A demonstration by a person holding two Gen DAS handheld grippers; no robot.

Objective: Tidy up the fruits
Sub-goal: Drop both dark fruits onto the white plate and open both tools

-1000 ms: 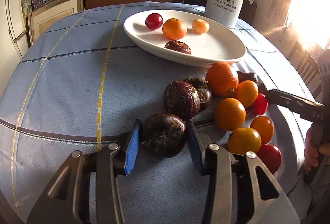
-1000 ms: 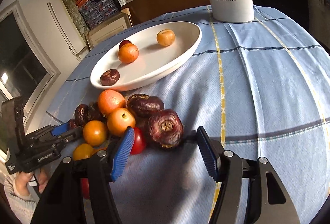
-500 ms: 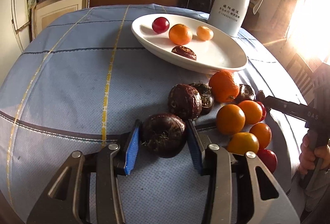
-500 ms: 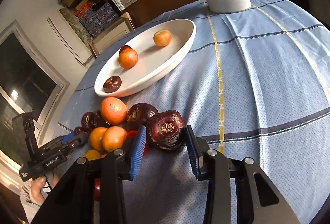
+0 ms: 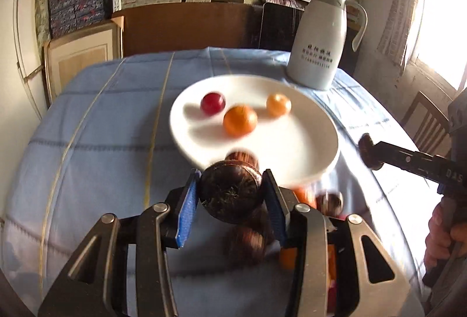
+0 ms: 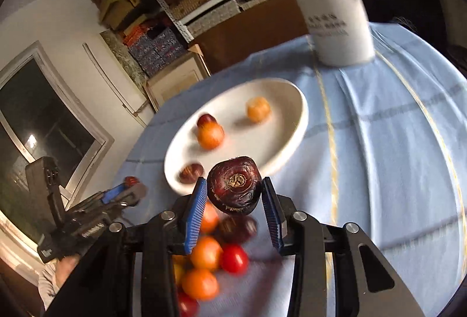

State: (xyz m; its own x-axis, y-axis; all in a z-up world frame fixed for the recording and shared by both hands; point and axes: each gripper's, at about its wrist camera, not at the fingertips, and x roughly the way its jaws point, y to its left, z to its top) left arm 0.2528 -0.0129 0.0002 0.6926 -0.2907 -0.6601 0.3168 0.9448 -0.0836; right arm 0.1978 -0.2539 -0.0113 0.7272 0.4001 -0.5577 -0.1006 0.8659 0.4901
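Observation:
My left gripper [image 5: 230, 175] is shut on a dark brown round fruit [image 5: 230, 194], held in the air just in front of the white plate [image 5: 306, 148]. On the plate lie a red fruit [image 5: 213, 103], an orange [image 5: 240, 121], a small yellow-orange fruit [image 5: 278, 105] and a dark fruit [image 5: 239, 156] half hidden behind the held one. My right gripper [image 6: 234, 182] is shut on a dark purple fruit [image 6: 235, 190], stem end facing the camera, raised above the fruit pile [image 6: 204, 252] and near the plate's [image 6: 280, 118] front rim.
A white jug [image 5: 318, 45] stands behind the plate on the blue checked tablecloth [image 5: 102, 156]. Loose oranges and red fruits [image 6: 233, 258] lie on the cloth under the grippers. A wooden chair [image 5: 423, 118] stands at the right. Shelves of boxes fill the back wall.
The right jaws closed on the dark purple fruit. Both grippers then lifted their fruits off the cloth and moved toward the plate; the pile stayed on the table.

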